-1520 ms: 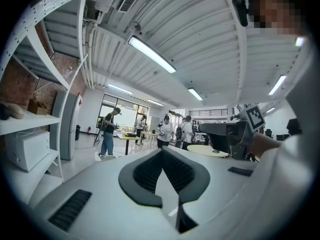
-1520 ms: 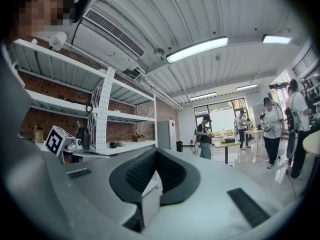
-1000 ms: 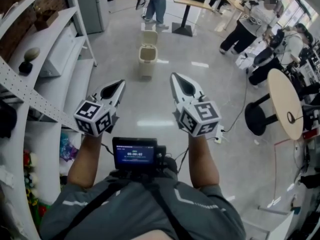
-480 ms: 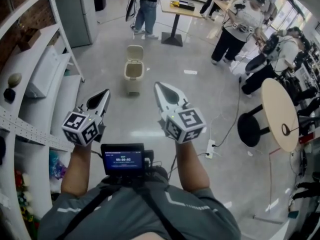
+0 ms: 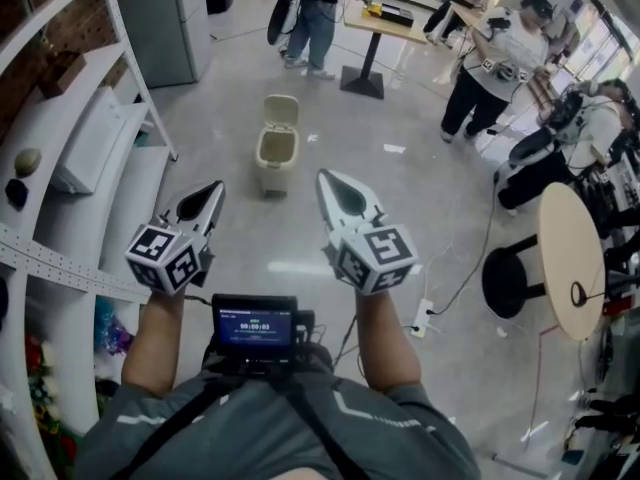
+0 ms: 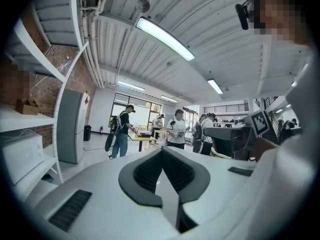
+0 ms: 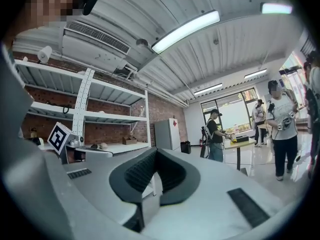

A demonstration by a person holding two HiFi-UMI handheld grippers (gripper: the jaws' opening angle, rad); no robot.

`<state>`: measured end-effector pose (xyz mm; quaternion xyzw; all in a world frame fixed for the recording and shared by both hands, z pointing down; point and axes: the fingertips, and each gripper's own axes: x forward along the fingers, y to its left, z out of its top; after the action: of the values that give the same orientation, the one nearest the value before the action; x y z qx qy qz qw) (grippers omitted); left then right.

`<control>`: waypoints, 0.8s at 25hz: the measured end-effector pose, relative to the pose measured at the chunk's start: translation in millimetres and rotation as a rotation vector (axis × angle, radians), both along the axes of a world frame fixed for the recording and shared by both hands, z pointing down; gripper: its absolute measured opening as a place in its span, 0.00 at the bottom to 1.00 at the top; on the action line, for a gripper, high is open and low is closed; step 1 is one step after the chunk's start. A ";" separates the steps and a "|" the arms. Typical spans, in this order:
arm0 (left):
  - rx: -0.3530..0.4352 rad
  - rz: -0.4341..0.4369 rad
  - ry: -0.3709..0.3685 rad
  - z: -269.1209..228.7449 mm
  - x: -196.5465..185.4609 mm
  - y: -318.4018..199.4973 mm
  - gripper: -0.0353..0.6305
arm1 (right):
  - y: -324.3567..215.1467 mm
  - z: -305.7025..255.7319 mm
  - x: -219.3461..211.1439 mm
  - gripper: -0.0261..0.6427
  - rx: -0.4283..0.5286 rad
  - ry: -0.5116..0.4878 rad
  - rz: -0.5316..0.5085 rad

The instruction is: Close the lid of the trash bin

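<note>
A beige trash bin (image 5: 272, 153) stands on the grey floor ahead of me, its lid (image 5: 282, 110) tipped up and open at the back. I hold both grippers in front of my chest, well short of the bin and apart from it. The left gripper (image 5: 213, 188) is shut and holds nothing. To its right, the right gripper (image 5: 332, 178) points toward the bin, also shut and empty. Both gripper views look up and out across the room: the left gripper (image 6: 162, 151) and the right gripper (image 7: 154, 152) show their jaws closed together, and the bin is in neither view.
White shelving (image 5: 90, 168) runs along the left, with a grey cabinet (image 5: 160, 18) behind it. Several people stand around a table (image 5: 385, 18) at the back. A round table (image 5: 575, 258), a black stool (image 5: 510, 283) and a floor power strip (image 5: 420, 318) are on the right.
The bin has come slightly nearer and shifted left in the head view. Both grippers have stayed shut and level in front of my chest.
</note>
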<state>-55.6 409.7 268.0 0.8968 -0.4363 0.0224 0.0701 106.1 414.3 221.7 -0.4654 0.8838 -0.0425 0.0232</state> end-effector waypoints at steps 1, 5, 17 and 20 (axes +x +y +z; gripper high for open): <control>0.001 0.002 -0.006 -0.3 0.6 -2.5 0.06 | -2.7 -1.9 -1.0 0.06 -0.002 -0.003 -0.008; 0.000 0.016 -0.012 -1.5 0.9 -20.7 0.06 | -22.0 1.4 0.2 0.06 -0.008 -0.023 0.001; 0.045 0.081 0.045 -18.0 -35.9 -138.9 0.06 | -121.1 -0.4 -23.8 0.06 -0.010 -0.018 0.102; 0.055 0.094 0.051 -22.8 -50.8 -167.0 0.06 | -149.6 0.2 -36.5 0.06 -0.028 -0.004 0.117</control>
<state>-106.4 242.7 245.2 0.9182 -0.3920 -0.0094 0.0556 69.5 264.8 221.9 -0.5165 0.8543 -0.0545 0.0210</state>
